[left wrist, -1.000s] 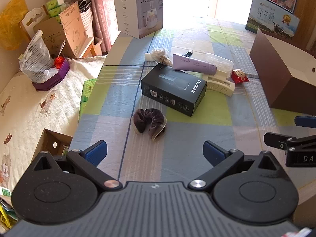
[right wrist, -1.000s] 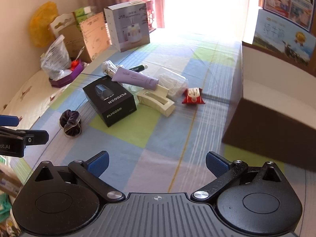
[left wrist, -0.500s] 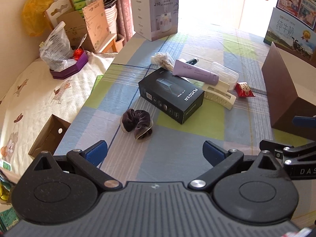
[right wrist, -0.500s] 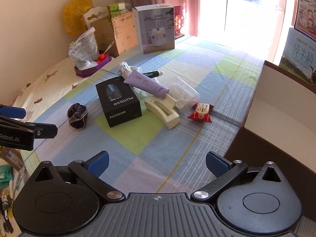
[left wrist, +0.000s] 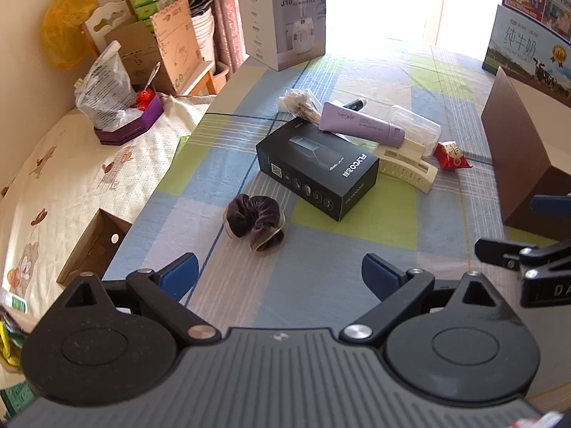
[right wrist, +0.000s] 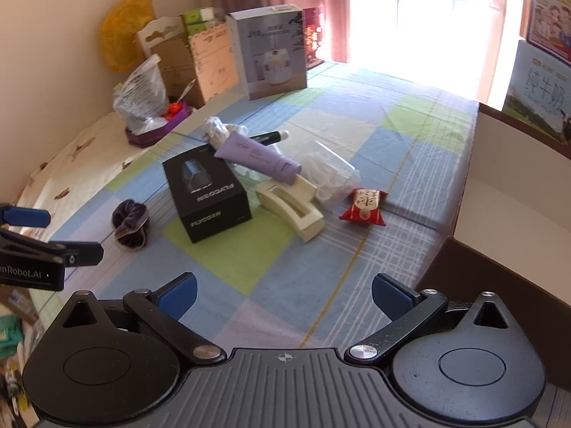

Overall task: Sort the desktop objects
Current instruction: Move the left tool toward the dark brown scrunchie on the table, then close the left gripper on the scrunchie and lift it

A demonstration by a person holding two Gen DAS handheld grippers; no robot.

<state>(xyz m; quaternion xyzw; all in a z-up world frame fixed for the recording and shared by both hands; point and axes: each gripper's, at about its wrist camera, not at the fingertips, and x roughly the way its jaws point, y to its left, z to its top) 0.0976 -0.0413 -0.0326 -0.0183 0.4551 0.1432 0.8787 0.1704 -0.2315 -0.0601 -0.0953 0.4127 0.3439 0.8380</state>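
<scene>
A pile lies on the checked tablecloth: a black Flyco box (left wrist: 317, 169) (right wrist: 207, 198), a purple tube (left wrist: 360, 126) (right wrist: 258, 157), a cream hair claw (left wrist: 407, 169) (right wrist: 291, 210), a clear plastic case (left wrist: 414, 126) (right wrist: 330, 173), a red snack packet (left wrist: 450, 155) (right wrist: 364, 203), a bag of cotton swabs (left wrist: 298, 103) and a dark velvet scrunchie (left wrist: 255, 221) (right wrist: 130, 223). My left gripper (left wrist: 280, 276) is open and empty, just short of the scrunchie. My right gripper (right wrist: 283, 294) is open and empty, well short of the pile.
An open brown box (left wrist: 521, 149) (right wrist: 510, 210) stands on the right. A white humidifier box (left wrist: 285, 21) (right wrist: 269, 50) stands at the far end. A bed with a purple tray and bag (left wrist: 121, 107) lies left of the table.
Both grippers have pulled back and risen, so the pile now sits farther off. The objects have not moved. Both grippers stayed open.
</scene>
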